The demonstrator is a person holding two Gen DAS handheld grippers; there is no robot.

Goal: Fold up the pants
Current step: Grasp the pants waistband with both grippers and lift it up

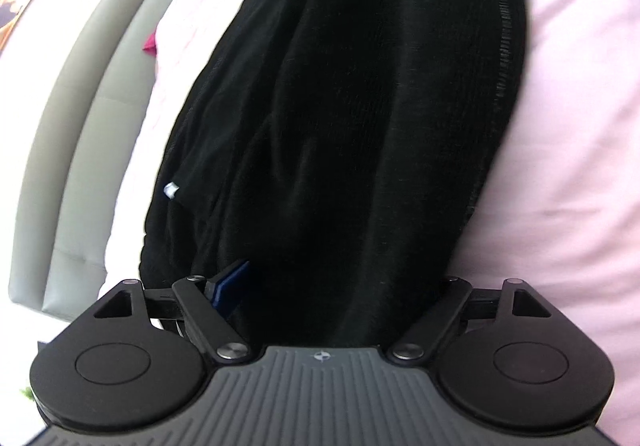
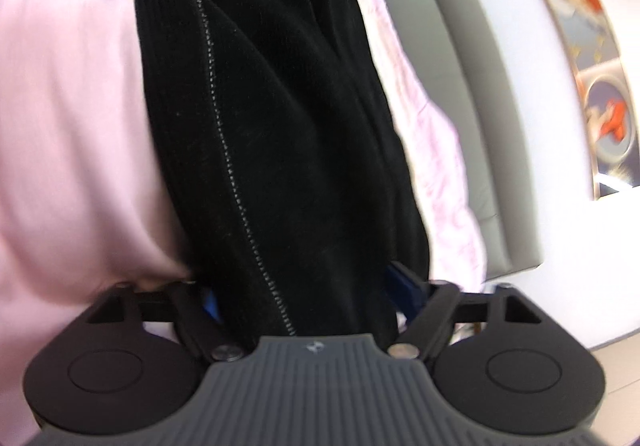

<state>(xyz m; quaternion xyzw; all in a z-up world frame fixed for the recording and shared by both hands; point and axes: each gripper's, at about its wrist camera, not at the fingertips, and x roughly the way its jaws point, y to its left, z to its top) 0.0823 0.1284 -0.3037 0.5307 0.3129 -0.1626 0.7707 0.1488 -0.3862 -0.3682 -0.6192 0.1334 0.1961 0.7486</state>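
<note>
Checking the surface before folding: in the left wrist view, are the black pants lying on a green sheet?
No, the black pants lie on a pale pink sheet.

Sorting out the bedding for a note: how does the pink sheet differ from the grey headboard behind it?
The pink sheet is soft, creased cloth lying under the black pants; the grey headboard is smooth, firm and panelled with seams. The pink sheet lies flat; the grey headboard stands upright against the white wall. Both are plain, unpatterned colours.
</note>
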